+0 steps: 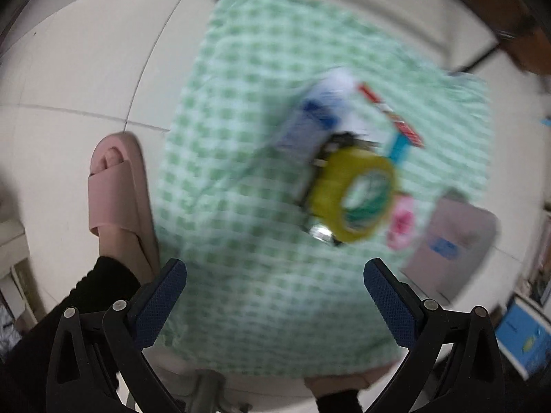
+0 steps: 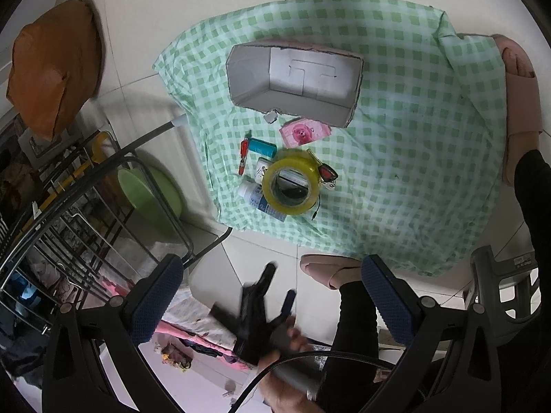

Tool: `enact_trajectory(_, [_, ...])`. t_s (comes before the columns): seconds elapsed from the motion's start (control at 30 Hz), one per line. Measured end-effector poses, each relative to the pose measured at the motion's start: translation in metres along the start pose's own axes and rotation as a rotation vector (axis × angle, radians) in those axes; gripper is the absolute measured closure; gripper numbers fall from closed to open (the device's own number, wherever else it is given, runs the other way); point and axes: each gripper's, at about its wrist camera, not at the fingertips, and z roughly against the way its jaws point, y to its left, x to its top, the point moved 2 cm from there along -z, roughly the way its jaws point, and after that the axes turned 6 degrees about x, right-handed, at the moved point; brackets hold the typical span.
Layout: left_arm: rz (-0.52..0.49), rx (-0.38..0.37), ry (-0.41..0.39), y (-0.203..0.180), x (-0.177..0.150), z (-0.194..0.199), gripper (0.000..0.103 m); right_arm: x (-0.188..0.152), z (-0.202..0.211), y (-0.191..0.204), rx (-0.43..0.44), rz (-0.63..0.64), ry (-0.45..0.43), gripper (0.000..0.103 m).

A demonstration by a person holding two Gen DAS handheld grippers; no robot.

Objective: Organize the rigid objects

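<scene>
Tape roll (image 2: 290,181) overlaps bottle (image 2: 256,195), keys (image 2: 327,173)

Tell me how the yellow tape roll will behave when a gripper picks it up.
The yellow tape roll looks like a stiff ring, so it should hold shape when squeezed. It rests partly atop the white bottle, so lifting may nudge that. Set on edge, it would probably roll.

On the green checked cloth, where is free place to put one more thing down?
The checked cloth is bare between the yellow tape roll and the pink slipper, and along its near edge. It is crowded left of the tape and just below the open cardboard box.
</scene>
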Motion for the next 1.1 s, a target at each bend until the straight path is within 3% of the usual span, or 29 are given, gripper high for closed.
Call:
enact_trajectory(0.1, [0.05,0.009,-0.018,-0.003,0.012,-0.02,0.0,0.001,0.002,-0.003,0.008,-0.011,0.002,0.0])
enact_trajectory(0.17, [0.059,-0.03,-0.036,-0.014,0.017,-0.028,0.0,0.002,0.004,-0.002,0.004,-0.006,-0.006,0.0])
enact_trajectory(0.3, [-0.009,-0.075,-0.072,-0.044,0.022,-0.04,0.001,0.002,0.002,-0.002,0.007,0.003,0.013,0.0])
enact_trajectory(0.37, [-0.073,-0.07,-0.107,-0.059,0.026,-0.047,0.008,0.002,0.002,-0.003,0.005,0.001,0.021,0.0])
enact_trajectory(0.47, [-0.126,-0.013,-0.147,-0.065,0.027,-0.079,0.026,0.003,0.002,-0.007,0.0,-0.004,0.03,0.0])
enact_trajectory(0.57, [-0.125,-0.038,-0.067,-0.064,0.027,-0.111,0.056,0.004,0.005,-0.008,0.003,-0.007,0.04,0.0])
enact_trajectory(0.6, [-0.109,-0.077,-0.028,-0.062,0.028,-0.125,0.067,0.004,0.006,-0.009,0.003,-0.005,0.039,0.0])
enact_trajectory(0.67, [-0.075,-0.099,-0.018,-0.062,0.033,-0.134,0.067,0.005,0.009,-0.009,0.001,-0.004,0.037,0.0])
enact_trajectory(0.87, [-0.134,-0.029,-0.01,-0.072,0.038,-0.137,0.07,0.008,0.012,-0.014,-0.002,-0.029,0.042,0.0])
enact_trajectory(0.93, [-0.141,-0.052,0.012,-0.073,0.036,-0.138,0.073,0.007,0.013,-0.01,0.012,-0.021,0.037,0.0])
enact_trajectory(1.1, [-0.09,-0.201,0.072,-0.061,0.022,-0.125,0.075,0.002,0.012,-0.003,0.027,0.004,0.042,0.0])
